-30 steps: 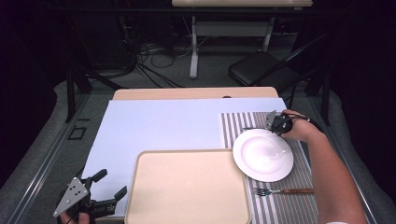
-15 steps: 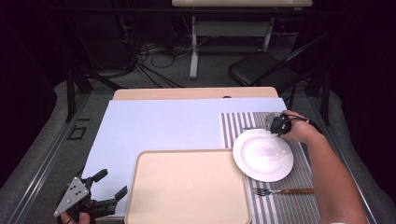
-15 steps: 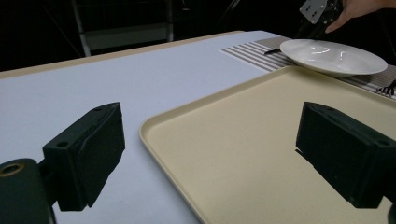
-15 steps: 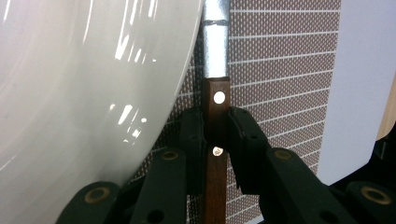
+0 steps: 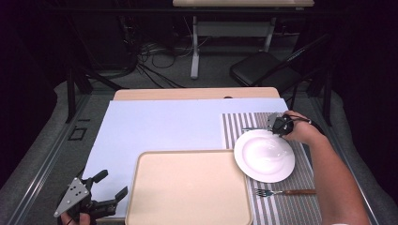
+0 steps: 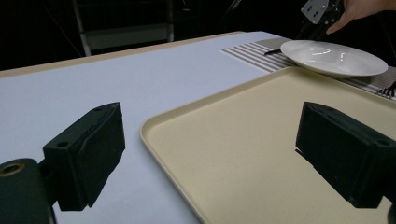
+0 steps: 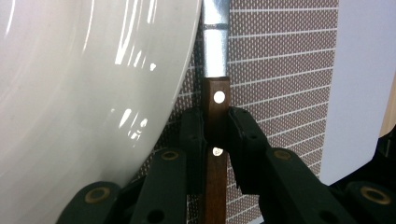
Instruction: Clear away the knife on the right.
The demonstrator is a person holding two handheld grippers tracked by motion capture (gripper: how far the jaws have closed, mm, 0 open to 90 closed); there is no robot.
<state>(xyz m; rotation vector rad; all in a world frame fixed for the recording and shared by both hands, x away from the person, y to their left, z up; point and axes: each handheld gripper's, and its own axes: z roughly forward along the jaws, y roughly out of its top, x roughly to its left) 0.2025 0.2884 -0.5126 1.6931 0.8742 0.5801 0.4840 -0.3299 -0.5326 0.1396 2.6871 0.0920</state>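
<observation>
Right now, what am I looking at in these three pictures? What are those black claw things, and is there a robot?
There is no robot. A person holds a black pinching tool in each hand. One picture looks down on the table from above. The other two come from small cameras riding on the tools.

On the table lie a beige tray, a striped mat, a white plate and a fork.

The left gripper hangs open near the tray's corner, holding nothing. The right gripper is squeezed shut on the wooden handle of a knife, which lies on the mat just beside the plate's far rim.
</observation>
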